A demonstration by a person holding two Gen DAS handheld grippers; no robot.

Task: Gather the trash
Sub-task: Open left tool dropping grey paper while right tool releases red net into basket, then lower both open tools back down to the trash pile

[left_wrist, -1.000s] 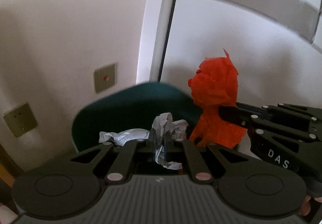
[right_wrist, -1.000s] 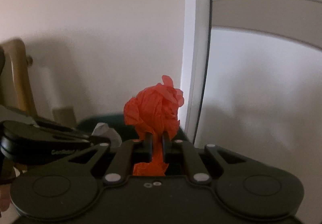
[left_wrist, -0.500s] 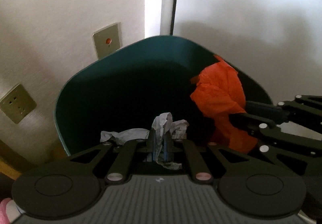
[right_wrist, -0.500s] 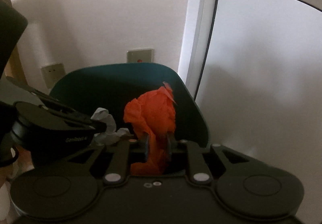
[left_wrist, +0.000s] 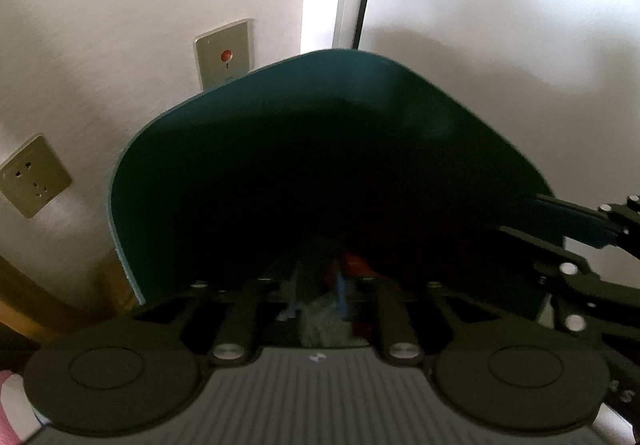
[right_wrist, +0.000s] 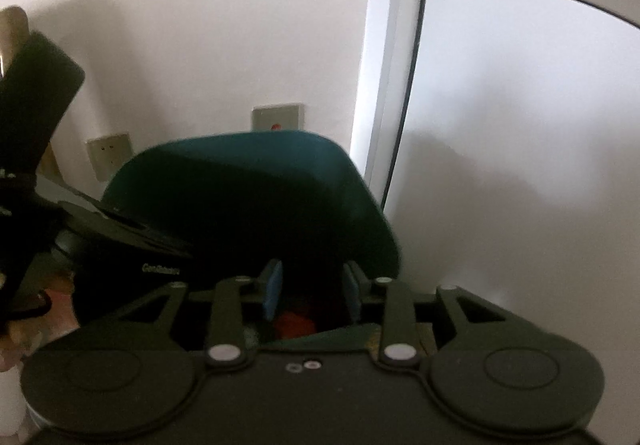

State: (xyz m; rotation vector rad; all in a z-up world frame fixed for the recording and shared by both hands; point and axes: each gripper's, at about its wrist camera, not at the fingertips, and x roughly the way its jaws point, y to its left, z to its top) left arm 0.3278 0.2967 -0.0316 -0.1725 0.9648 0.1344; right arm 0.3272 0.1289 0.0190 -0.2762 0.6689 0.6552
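The left gripper (left_wrist: 318,285) points steeply down into the mouth of a dark teal waste bin (left_wrist: 168,181). Its fingers (left_wrist: 304,277) have just been opening and now stand a small way apart, dim and blurred against the bin's black inside. A crumpled grey paper (left_wrist: 320,319) shows pale between and just beneath them; whether the pads still touch it cannot be told, but it looks free of them. Just right of those fingers, lower in the bin, lies a patch of crumpled orange paper (left_wrist: 356,263).

The right gripper (right_wrist: 310,291) also tips down over the bin (right_wrist: 248,165), near its right-hand rim. Its blue-padded fingers (right_wrist: 273,287) have just been opening as well and stand clearly apart with nothing between the pads. The orange paper (right_wrist: 294,321) lies below the gap, down inside the bin, apart from both pads.

In the left wrist view the right gripper (left_wrist: 576,229) reaches in from the right edge over the bin's rim; in the right wrist view the left gripper (right_wrist: 132,245) comes in from the left, over the bin's left side.

Beyond the bin stands a white wall (left_wrist: 120,5) with a switch plate with a red dot (left_wrist: 224,55) just above the far rim and a power socket (left_wrist: 34,175) to the left. A white door frame (right_wrist: 384,65) rises behind the bin's right side.
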